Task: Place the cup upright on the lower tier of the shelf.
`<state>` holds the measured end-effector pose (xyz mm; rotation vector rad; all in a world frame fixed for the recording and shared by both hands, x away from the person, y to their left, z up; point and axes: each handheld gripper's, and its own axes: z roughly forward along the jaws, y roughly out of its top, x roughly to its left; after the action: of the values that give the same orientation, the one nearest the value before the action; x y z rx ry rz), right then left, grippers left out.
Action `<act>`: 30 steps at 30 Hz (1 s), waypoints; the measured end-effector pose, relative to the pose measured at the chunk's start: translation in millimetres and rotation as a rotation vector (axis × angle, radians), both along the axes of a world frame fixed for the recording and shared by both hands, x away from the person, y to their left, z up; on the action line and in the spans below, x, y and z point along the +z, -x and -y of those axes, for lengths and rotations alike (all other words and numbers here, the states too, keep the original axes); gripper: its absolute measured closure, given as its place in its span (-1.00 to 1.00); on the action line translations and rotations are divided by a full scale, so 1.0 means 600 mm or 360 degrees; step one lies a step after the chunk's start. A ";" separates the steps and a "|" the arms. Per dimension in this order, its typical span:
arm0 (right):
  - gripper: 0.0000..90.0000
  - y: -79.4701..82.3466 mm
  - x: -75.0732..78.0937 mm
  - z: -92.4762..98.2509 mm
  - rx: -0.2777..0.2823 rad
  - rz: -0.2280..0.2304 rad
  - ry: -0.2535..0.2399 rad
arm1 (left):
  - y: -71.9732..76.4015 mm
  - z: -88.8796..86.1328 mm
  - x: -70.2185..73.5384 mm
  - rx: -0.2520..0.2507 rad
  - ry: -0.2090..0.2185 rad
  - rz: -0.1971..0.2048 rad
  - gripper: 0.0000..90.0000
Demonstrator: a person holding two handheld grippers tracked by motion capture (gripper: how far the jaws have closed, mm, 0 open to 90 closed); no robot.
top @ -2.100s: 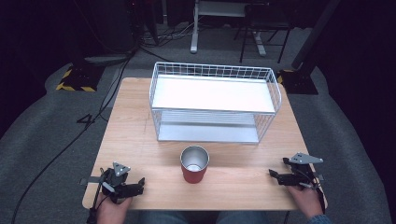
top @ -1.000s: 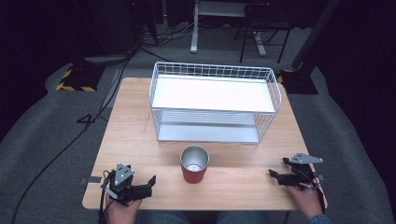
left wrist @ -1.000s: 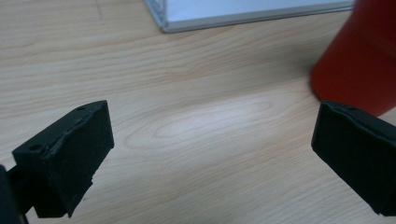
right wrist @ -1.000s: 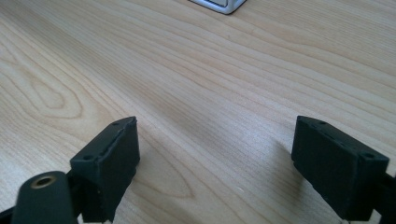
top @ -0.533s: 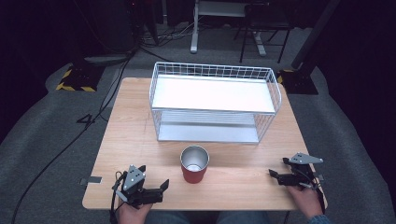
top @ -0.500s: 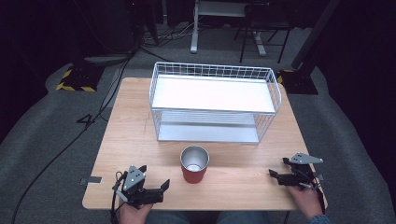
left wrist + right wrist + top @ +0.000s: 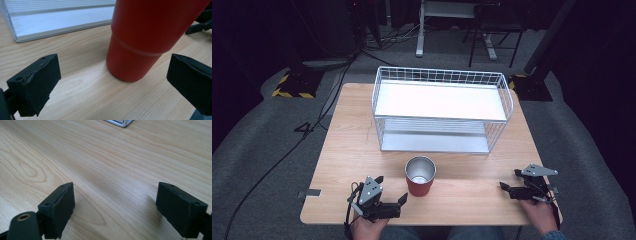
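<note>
Left gripper (image 7: 391, 191): jaws spread wide, nothing between them, set low near the table's front edge and aimed at the red cup (image 7: 420, 176) from its left-front side. In the left gripper view the red cup (image 7: 150, 35) stands close ahead, its base just beyond the jaw tips and a little right of centre; no contact shows.

Red cup: upright, metal-lined, open mouth up, on the wooden table (image 7: 347, 150) near the front middle, just in front of the white wire rack (image 7: 442, 107) and apart from it.

Right gripper (image 7: 512, 186): jaws likewise wide apart and empty, resting low at the table's right front corner, well apart from the cup. Bare wood lies between its jaws in the right gripper view.

Step in hand, as I judge it: the approach to grasp the cup, not yet closed. The next move calls for the left gripper to slide forward until the jaws straddle the cup's lower wall, centred, then close evenly so the tapered body does not slip or tip.

Pose: left hand (image 7: 367, 227) low at the table edge, gripper nearly level, angled right toward the cup. Right hand (image 7: 537, 215) rests, gripper pointing left.
</note>
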<state>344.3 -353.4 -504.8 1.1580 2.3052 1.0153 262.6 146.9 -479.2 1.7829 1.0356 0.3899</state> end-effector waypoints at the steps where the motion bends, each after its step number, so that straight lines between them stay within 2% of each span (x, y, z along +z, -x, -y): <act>1: -0.65 0.000 0.000 0.000 0.0000 0.0000 0.0000 | -0.001 0.004 0.000 -0.0004 -0.0003 -0.0005 -1.00; 8: -0.65 0.000 0.000 0.000 0.0001 -0.0002 -0.0001 | -0.015 0.032 -0.005 -0.0057 -0.0022 -0.0022 -1.00; 22: -0.65 0.000 0.000 0.000 0.0003 -0.0002 0.0000 | -0.041 0.080 -0.013 -0.0142 -0.0108 -0.0059 -1.00; 30: -0.65 0.000 0.000 0.001 -0.0001 -0.0003 0.0002 | -0.050 0.098 -0.019 -0.0145 -0.0175 -0.0052 -1.00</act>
<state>344.4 -354.0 -504.7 1.1600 2.3063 1.0125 292.9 88.1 -490.9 1.9329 0.9675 0.3682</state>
